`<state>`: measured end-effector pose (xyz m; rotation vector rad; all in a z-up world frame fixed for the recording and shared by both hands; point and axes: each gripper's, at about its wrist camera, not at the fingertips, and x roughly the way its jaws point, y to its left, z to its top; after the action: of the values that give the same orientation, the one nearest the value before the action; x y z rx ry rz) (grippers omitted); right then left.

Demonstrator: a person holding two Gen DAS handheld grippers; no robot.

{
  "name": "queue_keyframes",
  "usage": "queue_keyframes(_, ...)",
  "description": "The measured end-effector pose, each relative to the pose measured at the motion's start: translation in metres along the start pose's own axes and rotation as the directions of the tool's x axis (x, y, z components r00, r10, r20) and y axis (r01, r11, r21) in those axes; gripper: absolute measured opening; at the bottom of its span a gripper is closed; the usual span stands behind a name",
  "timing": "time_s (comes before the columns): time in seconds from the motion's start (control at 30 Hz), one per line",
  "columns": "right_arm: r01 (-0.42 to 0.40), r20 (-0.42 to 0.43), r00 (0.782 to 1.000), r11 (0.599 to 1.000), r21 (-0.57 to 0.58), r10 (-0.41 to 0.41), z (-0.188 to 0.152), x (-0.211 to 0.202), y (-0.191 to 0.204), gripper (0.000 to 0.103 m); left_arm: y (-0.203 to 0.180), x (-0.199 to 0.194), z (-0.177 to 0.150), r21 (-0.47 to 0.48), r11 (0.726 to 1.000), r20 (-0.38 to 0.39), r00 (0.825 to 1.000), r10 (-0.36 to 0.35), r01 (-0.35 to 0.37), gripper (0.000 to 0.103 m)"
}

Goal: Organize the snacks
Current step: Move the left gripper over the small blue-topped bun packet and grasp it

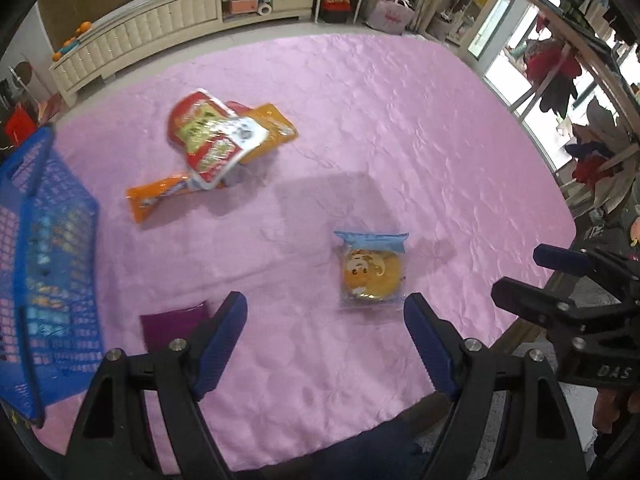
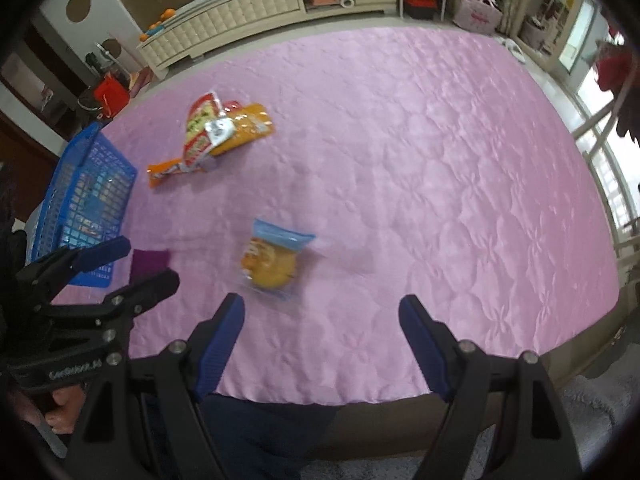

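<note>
Pink quilted bed cover (image 1: 400,128) spans both views. Blue plastic basket (image 1: 48,272) at left edge, packets inside. Red snack bag (image 1: 208,140) lies across orange packets (image 1: 160,196), well ahead of both tools. Wrapped round cake (image 1: 372,272) just ahead of left tool (image 1: 326,312), toward its right finger; ahead-left of right tool (image 2: 322,312). Purple packet (image 1: 176,328) beside left tool's left finger. Both tools' fingers apart, nothing between.
</note>
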<state>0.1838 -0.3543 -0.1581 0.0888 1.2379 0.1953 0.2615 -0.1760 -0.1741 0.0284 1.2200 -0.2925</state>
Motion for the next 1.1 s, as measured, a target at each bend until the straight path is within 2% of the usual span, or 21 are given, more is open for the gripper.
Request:
queue_keyframes(0.13, 0.013, -0.005, 1.0, 1.0, 0.029, -0.013, -0.001, 0.008, -0.021, 0.083, -0.012, 0.023, 0.008, -0.002, 1.0, -0.043, 0.999, -0.023, 0.023, 0.079)
queue_keyframes(0.3, -0.02, -0.012, 1.0, 0.997, 0.076, 0.021, 0.002, 0.02, -0.042, 0.083, -0.031, 0.048, 0.015, 0.026, 0.999, -0.099, 0.995, -0.028, 0.031, 0.079)
queue_keyframes(0.4, -0.024, -0.024, 0.999, 0.996, 0.088, 0.026, 0.003, 0.03, -0.047, 0.083, -0.038, 0.058, 0.019, 0.052, 0.999, -0.109, 0.994, 0.007, -0.001, 0.079)
queue_keyframes(0.67, -0.046, -0.038, 0.998, 0.996, 0.08, 0.049, 0.004, 0.041, -0.047, 0.083, -0.039, 0.083, 0.025, 0.051, 0.999, -0.17, 0.985, 0.026, -0.018, 0.079)
queue_keyframes(0.87, -0.048, -0.038, 0.998, 0.996, 0.075, 0.05, 0.006, 0.043, -0.048, 0.083, -0.036, 0.098, 0.028, 0.072, 0.996, -0.166, 0.984, 0.061, -0.05, 0.079)
queue_keyframes(1.1, -0.032, -0.054, 0.998, 0.996, 0.085, 0.036, 0.008, 0.052, -0.05, 0.083, -0.043, 0.111, 0.03, 0.084, 0.995, -0.156, 0.986, 0.062, -0.049, 0.077)
